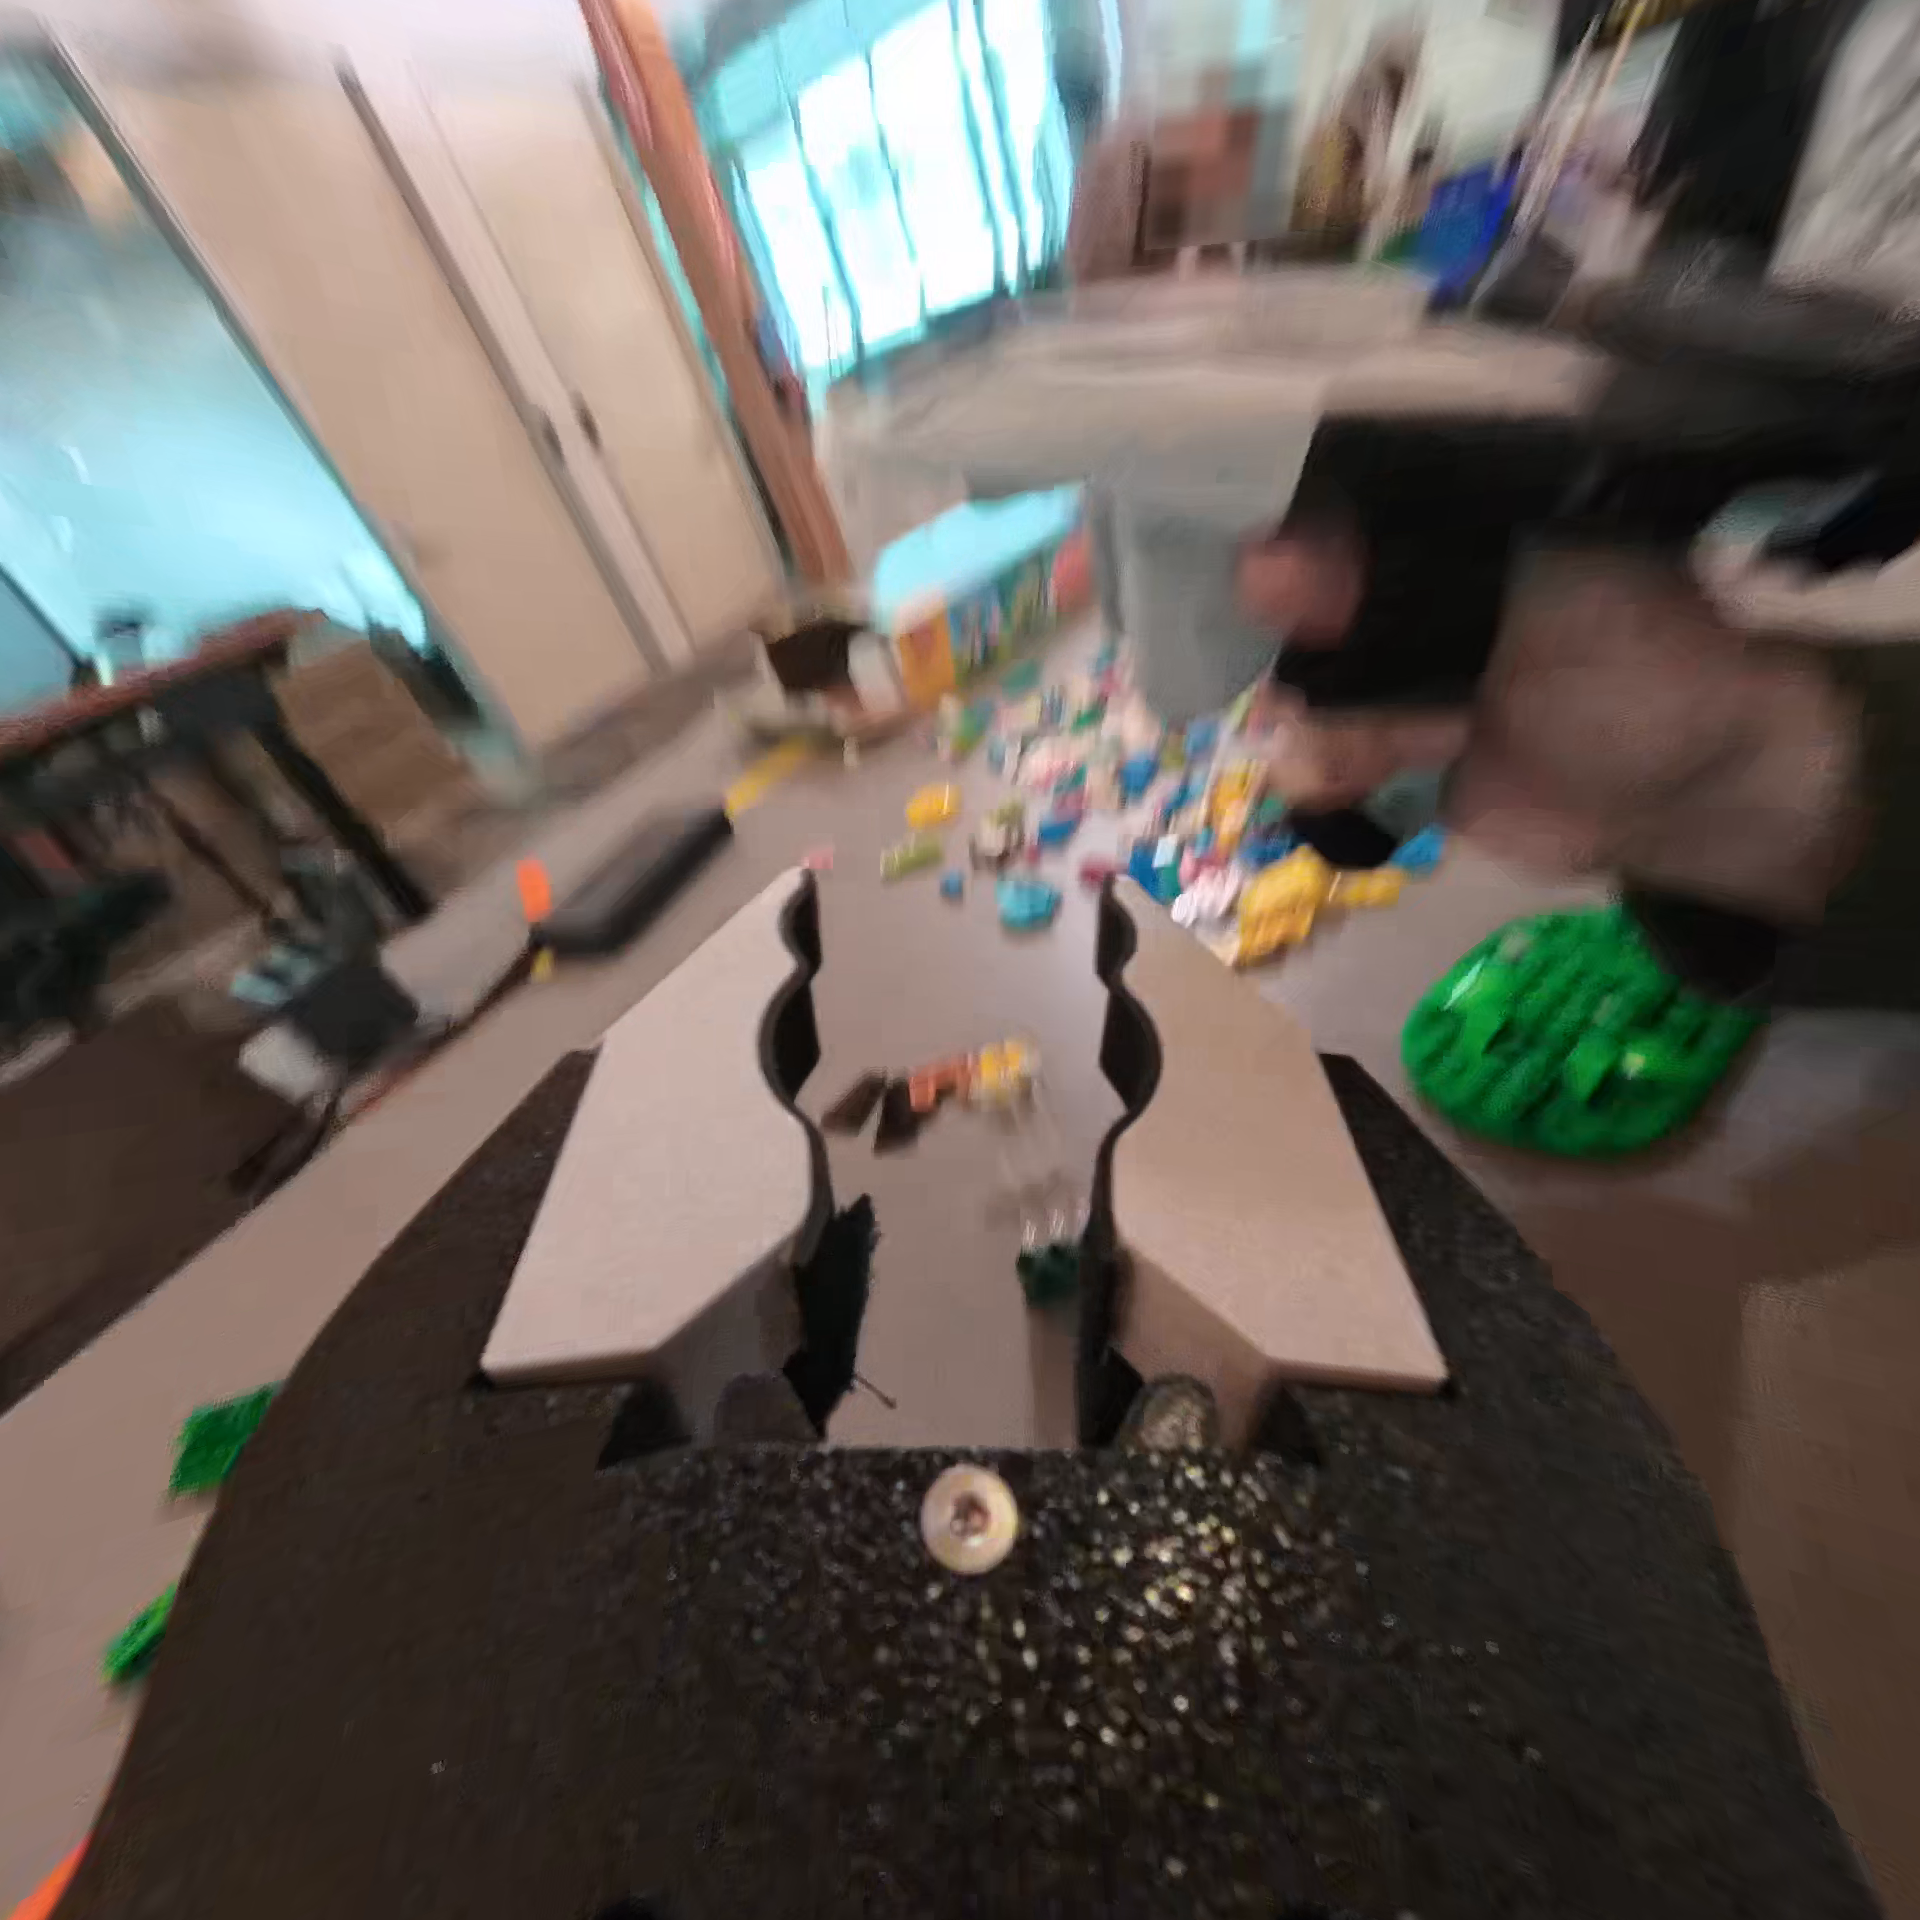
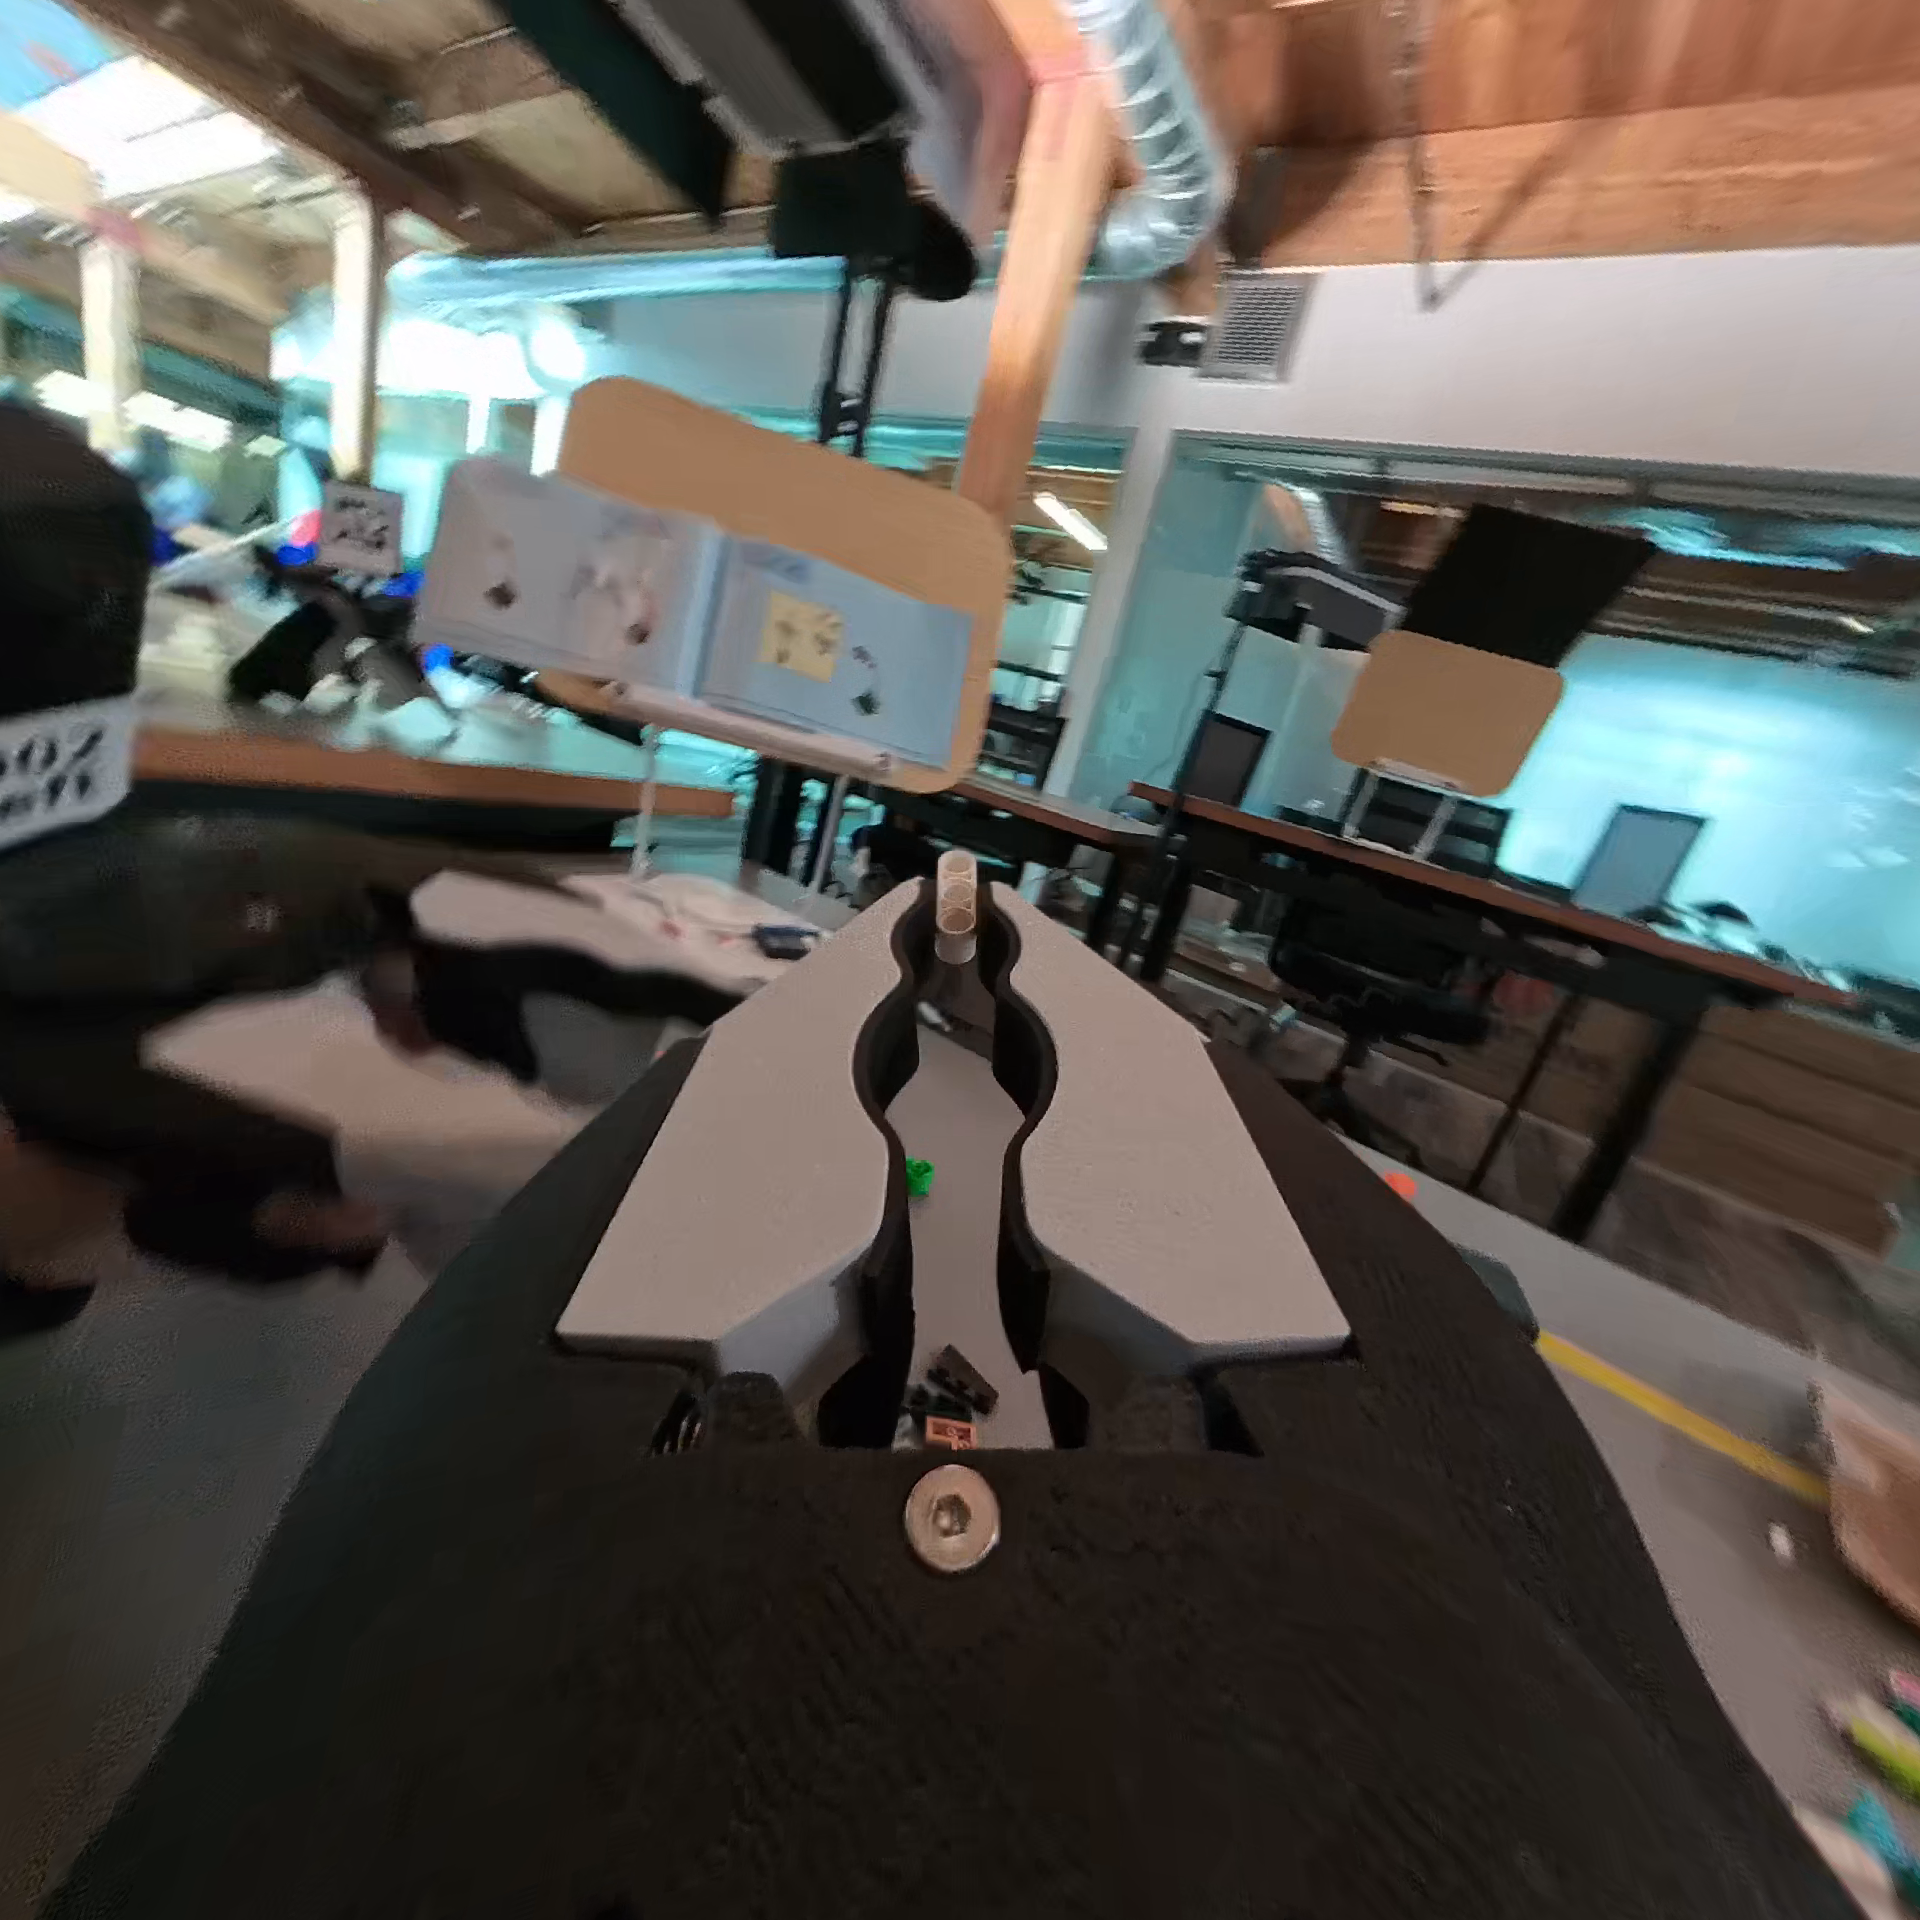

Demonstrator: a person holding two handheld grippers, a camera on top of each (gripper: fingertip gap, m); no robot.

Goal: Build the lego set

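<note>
Both grippers have grey fingers (image 1: 675, 1132) set in speckled black bodies. The right gripper (image 2: 957, 909) pinches a clear, pale tube piece (image 2: 956, 906) at its tips. On the grey table (image 1: 935, 1351), far right, lies a bright green studded plate (image 1: 1558, 1029); beyond it a blurred heap of bricks (image 1: 1143, 821), seemingly yellow, blue and white. Nearer sit small black, orange and yellow pieces (image 1: 935, 1086)

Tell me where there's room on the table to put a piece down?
Bare grey table lies between the big brick pile and the small pile near the left tongs. It's crowded at the big pile and by the green plate.
</note>
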